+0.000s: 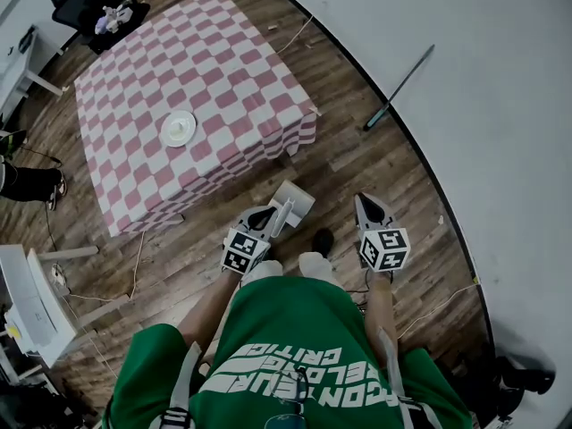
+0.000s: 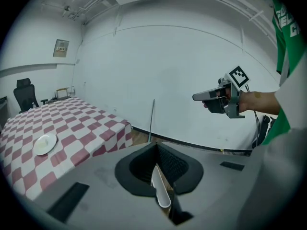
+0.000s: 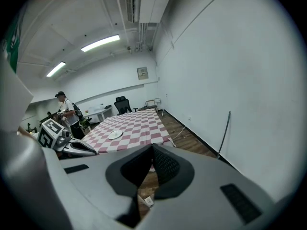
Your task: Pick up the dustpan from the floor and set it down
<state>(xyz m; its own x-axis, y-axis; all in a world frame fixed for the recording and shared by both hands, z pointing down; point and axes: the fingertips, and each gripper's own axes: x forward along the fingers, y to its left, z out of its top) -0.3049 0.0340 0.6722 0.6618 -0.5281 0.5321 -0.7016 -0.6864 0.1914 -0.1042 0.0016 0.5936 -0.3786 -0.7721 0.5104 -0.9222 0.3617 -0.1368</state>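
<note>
The white dustpan (image 1: 294,200) hangs off the wooden floor near the table's corner, in front of my legs. My left gripper (image 1: 268,219) is shut on its handle. In the left gripper view the white handle (image 2: 161,188) runs down between the closed black pads (image 2: 175,164). My right gripper (image 1: 365,204) is held to the right of the dustpan, apart from it, its jaws together with nothing between them. It also shows from the side in the left gripper view (image 2: 196,97). The right gripper view shows its pads (image 3: 165,166) meeting over bare floor.
A table with a red-and-white checked cloth (image 1: 214,70) stands ahead, a white plate (image 1: 179,129) on it. A broom (image 1: 399,86) leans against the white wall at right. A black chair (image 1: 85,3) stands beyond the table, white furniture (image 1: 31,307) at left. A person (image 3: 67,113) stands far off.
</note>
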